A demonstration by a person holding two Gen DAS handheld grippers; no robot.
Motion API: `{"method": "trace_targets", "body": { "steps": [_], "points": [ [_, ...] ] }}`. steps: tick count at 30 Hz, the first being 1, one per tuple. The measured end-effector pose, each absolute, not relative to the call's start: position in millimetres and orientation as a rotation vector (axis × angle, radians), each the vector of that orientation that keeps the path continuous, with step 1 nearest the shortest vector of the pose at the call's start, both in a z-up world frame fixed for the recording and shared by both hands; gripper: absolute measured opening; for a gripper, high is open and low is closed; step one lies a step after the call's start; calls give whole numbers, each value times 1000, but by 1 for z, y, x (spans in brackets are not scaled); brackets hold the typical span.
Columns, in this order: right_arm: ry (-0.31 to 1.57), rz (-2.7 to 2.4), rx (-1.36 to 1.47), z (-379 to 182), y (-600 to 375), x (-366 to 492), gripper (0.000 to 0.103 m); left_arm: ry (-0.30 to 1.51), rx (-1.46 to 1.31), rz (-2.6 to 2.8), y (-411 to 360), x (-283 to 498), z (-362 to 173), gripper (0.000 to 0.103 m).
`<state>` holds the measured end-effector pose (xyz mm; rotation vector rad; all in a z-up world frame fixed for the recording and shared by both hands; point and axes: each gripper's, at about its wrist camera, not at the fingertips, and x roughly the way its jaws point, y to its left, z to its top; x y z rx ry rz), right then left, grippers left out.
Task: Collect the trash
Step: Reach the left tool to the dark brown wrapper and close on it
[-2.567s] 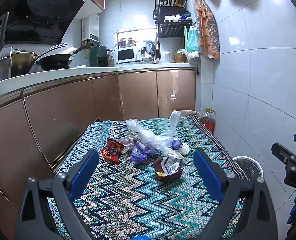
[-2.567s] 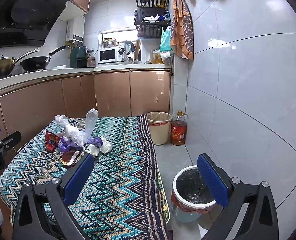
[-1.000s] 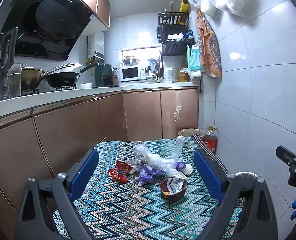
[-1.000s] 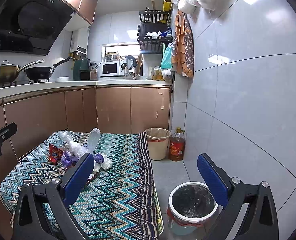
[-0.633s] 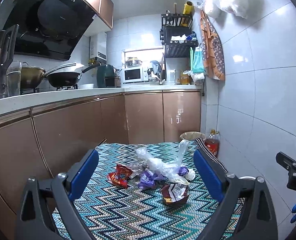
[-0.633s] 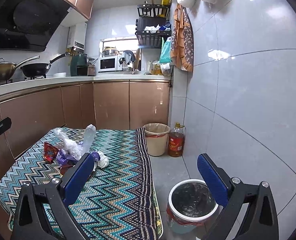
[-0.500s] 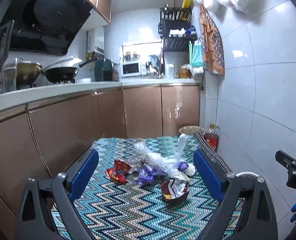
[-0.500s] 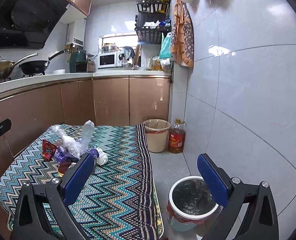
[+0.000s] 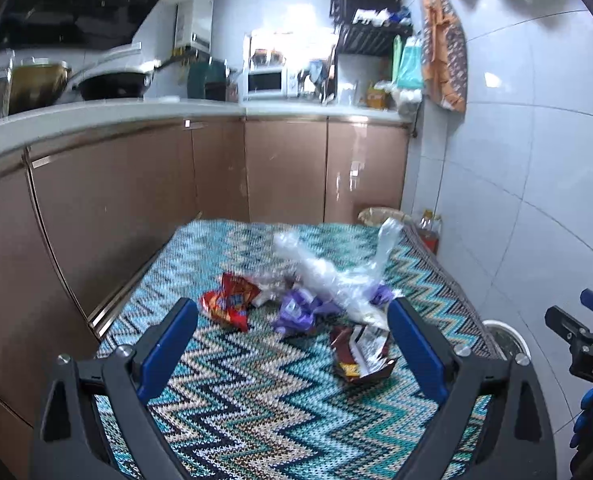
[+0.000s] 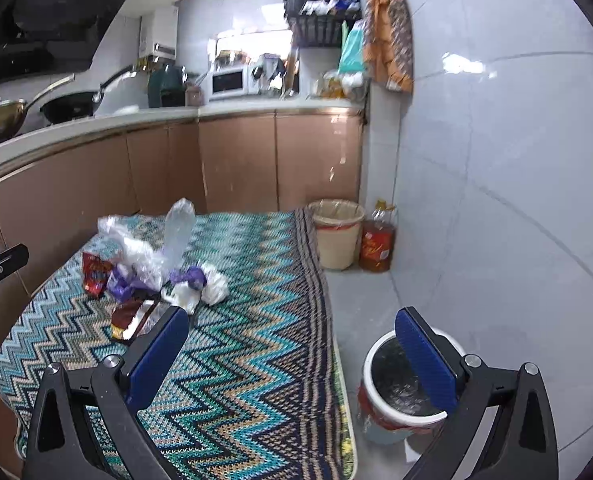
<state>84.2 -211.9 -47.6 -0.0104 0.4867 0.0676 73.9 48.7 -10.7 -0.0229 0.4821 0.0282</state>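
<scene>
Ahead of the left tongs (image 9: 292,344), spread wide and grasping nothing: a heap of trash on the zigzag-cloth bench (image 9: 256,408). Nearest, just beyond the tips and toward the right finger, a brown wrapper (image 9: 360,354); farther back, a red snack packet (image 9: 228,302), a purple wrapper (image 9: 296,312) and a crumpled clear plastic bag (image 9: 332,276), all touching or just beside one another. Right tongs (image 10: 292,350) likewise released and empty, with the heap off beyond the left finger and a white lined bin (image 10: 400,396) on the floor beside the bench, partly behind the right finger.
</scene>
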Motion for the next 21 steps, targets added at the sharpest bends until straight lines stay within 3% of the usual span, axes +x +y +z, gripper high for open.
{"method": "trace_targets", "body": {
  "steps": [9,11,15,18,21],
  "points": [
    [643,224,49,-77,-191,146,102,691,-86,-136,54,121,-59,94],
    [673,263,68,-81,-187,161,94,730,-101,-175,53,132,-69,90],
    [733,342,124,-90,-182,194,70,820,-140,-264,50,156,-89,67],
    [778,382,137,-100,-176,220,55,871,-154,-305,47,170,-101,60],
    [820,411,129,-109,-169,244,51,905,-162,-342,45,182,-110,53]
  ]
}}
